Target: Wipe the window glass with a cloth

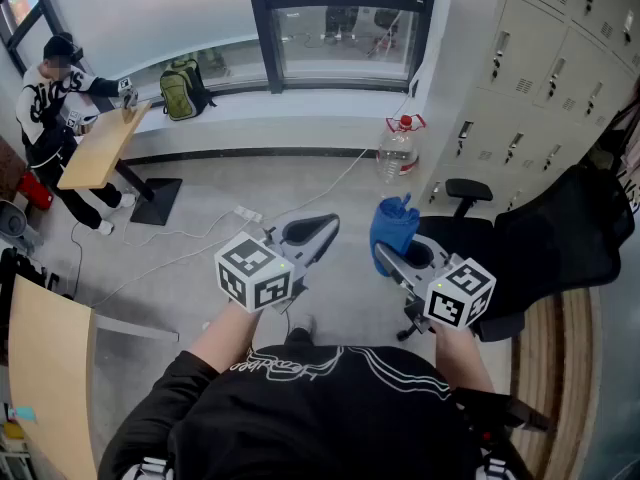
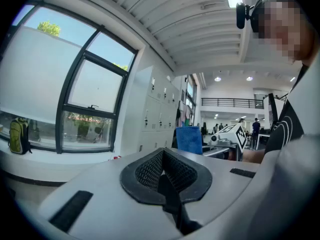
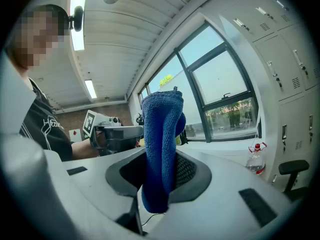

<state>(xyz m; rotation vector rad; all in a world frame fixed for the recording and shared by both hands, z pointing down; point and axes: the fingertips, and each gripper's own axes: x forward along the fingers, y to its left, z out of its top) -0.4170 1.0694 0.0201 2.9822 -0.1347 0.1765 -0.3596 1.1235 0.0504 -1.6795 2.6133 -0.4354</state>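
A blue cloth stands bunched up between the jaws of my right gripper, which is shut on it; in the right gripper view the blue cloth hangs through the jaws. My left gripper is shut with nothing in it, its pads pressed together. The window glass is ahead across the room, beyond a white sill. Both grippers are held at chest height, well short of the window. The window glass also shows in the left gripper view, and the window glass in the right gripper view.
A water bottle with a red cap stands on the floor below the sill. A black office chair is at my right, lockers behind it. A person sits by a wooden table far left. Cables cross the floor.
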